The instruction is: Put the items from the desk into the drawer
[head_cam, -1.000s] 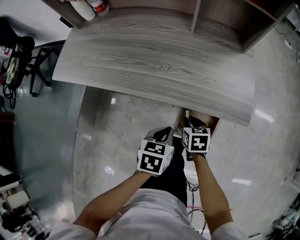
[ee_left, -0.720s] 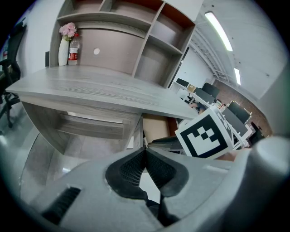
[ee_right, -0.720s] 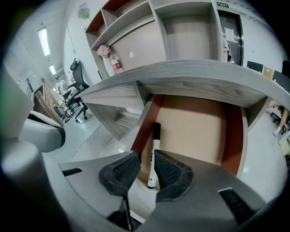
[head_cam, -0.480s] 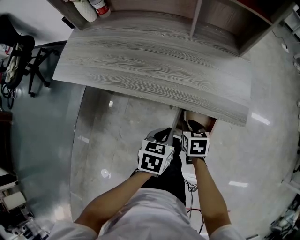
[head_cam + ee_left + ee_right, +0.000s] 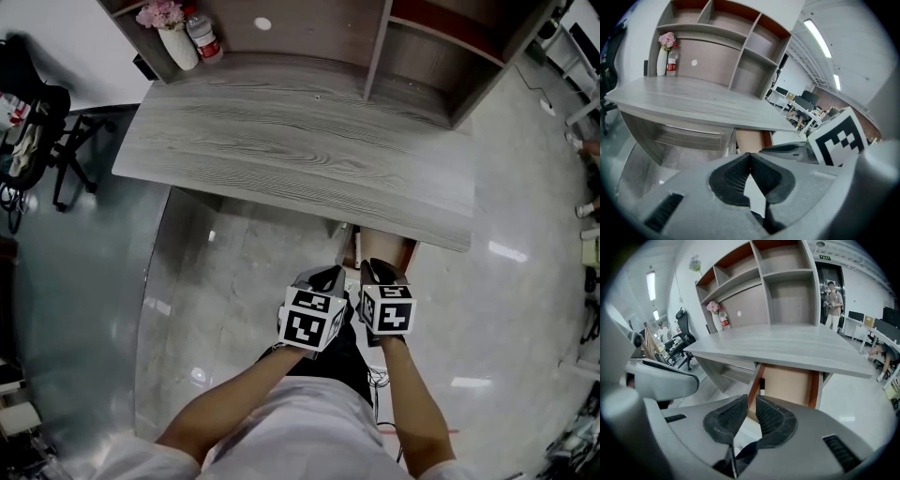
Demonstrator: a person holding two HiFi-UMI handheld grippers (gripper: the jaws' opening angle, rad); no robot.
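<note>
The grey wooden desk has a bare top. Under its right end the drawer stands pulled out, and a black marker lies along its left wall. Both grippers hang side by side in front of the drawer, short of its front edge. My left gripper is shut, pads meeting at the tip, with nothing held. My right gripper points at the drawer; its pads are almost together with only a thin slit and nothing between them.
A shelf unit rises behind the desk; a white vase of pink flowers and a bottle stand at its left end. An office chair is left of the desk. A person stands in a far doorway.
My right gripper has drawn back from the drawer toward my body. The left gripper has stayed put. The head view has tipped, bringing the shelf, vase and bottle into sight.
</note>
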